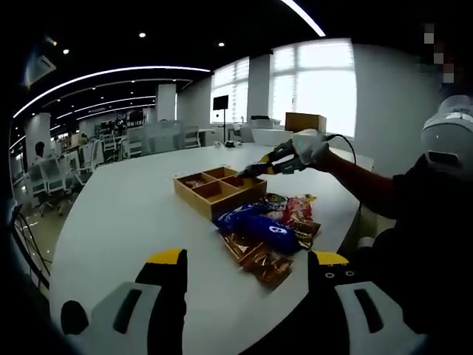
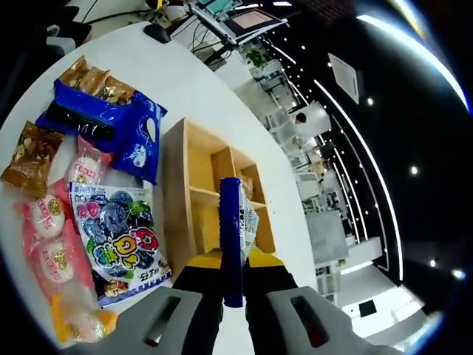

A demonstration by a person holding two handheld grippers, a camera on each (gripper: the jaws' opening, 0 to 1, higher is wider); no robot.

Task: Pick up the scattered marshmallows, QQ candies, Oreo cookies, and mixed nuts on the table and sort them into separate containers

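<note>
At centre frame, the right gripper (image 2: 233,285), clamped on a blue packet (image 2: 230,237), hovers over the wooden tray (image 2: 174,192), likely next releasing it into a compartment.

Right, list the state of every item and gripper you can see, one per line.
Right gripper: jaws shut on a blue packet, held edge-on over the tray.
Left gripper: jaws open, nothing held.
Wooden tray: on the table, a few bits in one compartment.
Blue bag: lying flat, looks sealed.
QQ bag: flat, looks unopened.
Nut packets: scattered on the table.
</note>
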